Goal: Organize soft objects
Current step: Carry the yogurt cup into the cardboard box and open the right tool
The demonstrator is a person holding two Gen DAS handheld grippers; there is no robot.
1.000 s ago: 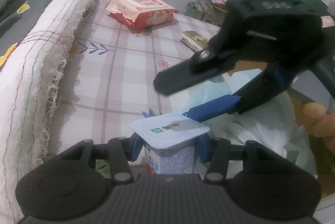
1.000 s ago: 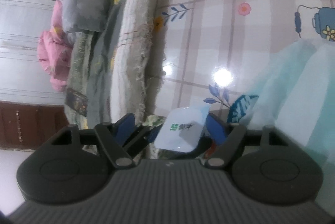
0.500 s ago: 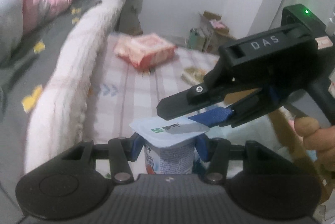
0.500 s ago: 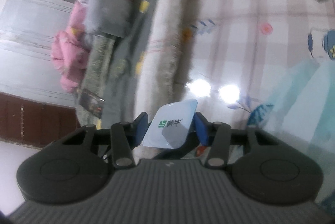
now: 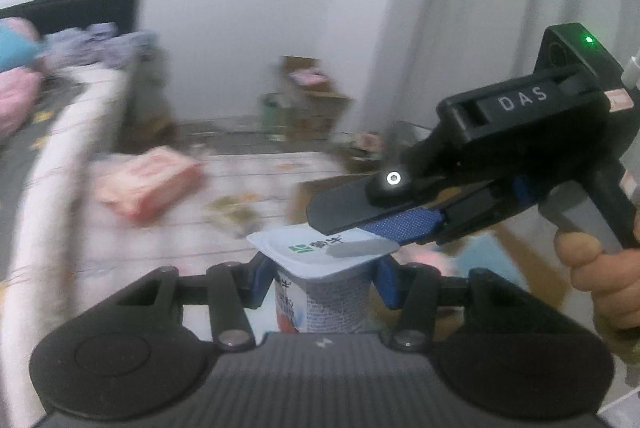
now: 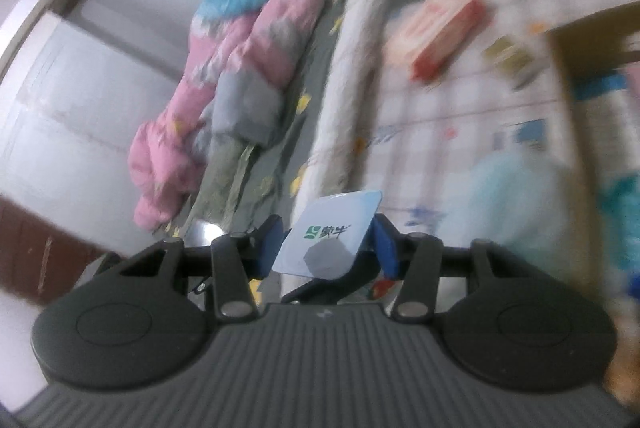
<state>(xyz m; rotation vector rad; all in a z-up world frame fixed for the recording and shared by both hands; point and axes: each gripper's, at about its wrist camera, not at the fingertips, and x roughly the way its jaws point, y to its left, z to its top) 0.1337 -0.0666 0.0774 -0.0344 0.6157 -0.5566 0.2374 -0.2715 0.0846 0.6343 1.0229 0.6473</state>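
A small yogurt cup [image 5: 320, 292] with a pale foil lid [image 6: 332, 236] stands upright, held off the plaid mat.

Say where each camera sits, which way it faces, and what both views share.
Left wrist: on the left gripper, facing the far wall; its jaws hold the yogurt cup; the right gripper and a hand show.
Right wrist: on the right gripper, rolled sideways, facing the bed; its jaws pinch the cup's lid.
Shared: the cup's lid, pink pack, bed.
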